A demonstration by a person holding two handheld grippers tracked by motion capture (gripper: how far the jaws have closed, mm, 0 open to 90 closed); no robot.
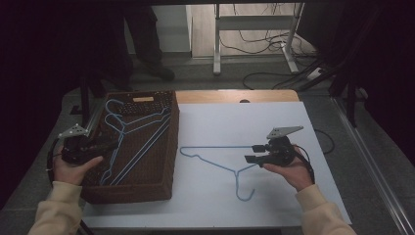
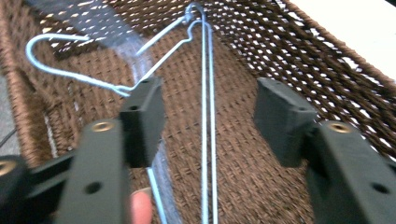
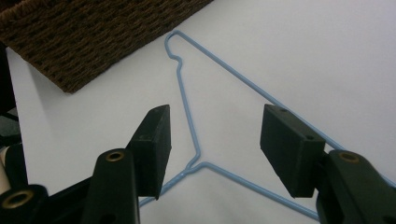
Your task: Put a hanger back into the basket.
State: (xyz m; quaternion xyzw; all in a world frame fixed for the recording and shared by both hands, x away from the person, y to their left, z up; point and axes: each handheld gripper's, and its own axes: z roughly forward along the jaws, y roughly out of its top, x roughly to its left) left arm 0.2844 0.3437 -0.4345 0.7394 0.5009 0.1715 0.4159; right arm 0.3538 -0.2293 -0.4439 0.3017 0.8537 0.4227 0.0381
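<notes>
Hangers of thin blue wire are the business here: one lies flat on the white table sheet [image 1: 293, 196] at centre frame [image 1: 215, 159], hook toward the bottom edge, and more rest inside the brown wicker basket [image 1: 166, 147] at left [image 1: 128, 139]. Right gripper [image 1: 250, 152] hovers by the loose hanger's right end, jaws parted with the wire below them, gripping nothing. Left gripper [image 1: 115, 144] reaches into the basket, jaws apart over the wires [image 2: 208, 116], holding none.
</notes>
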